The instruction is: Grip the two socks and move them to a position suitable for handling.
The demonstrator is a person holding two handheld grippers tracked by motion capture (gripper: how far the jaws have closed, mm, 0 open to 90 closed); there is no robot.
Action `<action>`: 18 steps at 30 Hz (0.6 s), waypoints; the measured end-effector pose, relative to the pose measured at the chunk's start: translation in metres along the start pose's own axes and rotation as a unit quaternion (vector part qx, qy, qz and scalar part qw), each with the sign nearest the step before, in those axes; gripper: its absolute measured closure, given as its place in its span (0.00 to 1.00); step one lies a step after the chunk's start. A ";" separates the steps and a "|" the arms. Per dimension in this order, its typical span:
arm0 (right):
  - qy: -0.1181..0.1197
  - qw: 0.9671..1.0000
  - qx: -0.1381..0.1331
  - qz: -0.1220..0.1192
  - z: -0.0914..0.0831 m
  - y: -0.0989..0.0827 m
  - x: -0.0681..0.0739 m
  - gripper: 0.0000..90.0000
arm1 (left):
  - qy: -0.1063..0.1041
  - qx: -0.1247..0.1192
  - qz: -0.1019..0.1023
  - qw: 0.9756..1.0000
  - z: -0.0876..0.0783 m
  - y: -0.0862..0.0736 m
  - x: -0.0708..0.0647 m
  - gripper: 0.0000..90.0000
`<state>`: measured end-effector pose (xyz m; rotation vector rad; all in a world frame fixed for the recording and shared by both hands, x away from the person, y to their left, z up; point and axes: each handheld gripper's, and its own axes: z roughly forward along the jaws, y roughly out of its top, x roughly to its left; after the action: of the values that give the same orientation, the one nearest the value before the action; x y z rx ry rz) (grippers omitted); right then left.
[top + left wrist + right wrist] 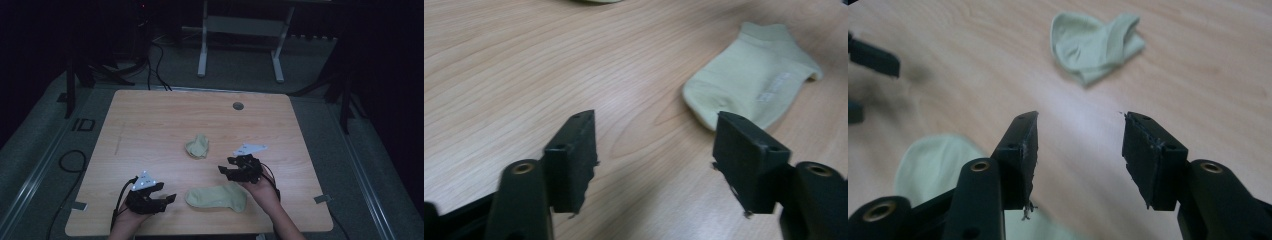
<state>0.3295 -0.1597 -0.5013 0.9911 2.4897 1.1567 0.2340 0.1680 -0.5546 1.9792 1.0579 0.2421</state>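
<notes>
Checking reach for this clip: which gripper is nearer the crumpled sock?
Right. The right gripper sits just right of and below the crumpled sock; the left gripper lies farther, lower left.

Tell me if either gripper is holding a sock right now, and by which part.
Nothing is held. The left gripper and right gripper both have open jaws over bare table. The flat sock and crumpled sock lie free.

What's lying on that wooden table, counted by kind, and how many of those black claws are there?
Pale green socks: 2, a flat sock near the front edge and a crumpled sock farther back
Black claws: 2, the left claw and the right claw, both open with nothing between the jaws
Total: 4
</notes>
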 end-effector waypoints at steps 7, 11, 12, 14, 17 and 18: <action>0.005 1.000 0.002 -0.010 0.035 0.035 -0.003 0.50 | 0.009 -0.007 -0.010 1.000 0.000 -0.004 -0.003 0.24; 0.007 1.000 0.001 -0.017 0.058 0.051 -0.004 0.47 | 0.005 -0.011 -0.025 1.000 0.000 -0.006 0.002 0.18; 0.002 1.000 0.004 -0.020 0.064 0.054 -0.004 0.47 | 0.005 -0.011 -0.025 1.000 0.000 -0.006 0.002 0.17; 0.002 1.000 0.007 -0.021 0.070 0.057 -0.005 0.47 | 0.008 -0.010 -0.024 1.000 -0.001 -0.006 0.003 0.17; -0.008 0.999 0.022 -0.023 0.094 0.067 -0.008 0.45 | 0.013 -0.009 -0.017 1.000 0.000 -0.007 0.003 0.17; -0.015 0.999 0.028 -0.023 0.100 0.069 -0.009 0.44 | 0.013 -0.009 -0.017 1.000 0.000 -0.007 0.003 0.17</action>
<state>0.4150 -0.0744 -0.5176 0.9521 2.5201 1.0576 0.2316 0.1722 -0.5604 1.9457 1.1025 0.2584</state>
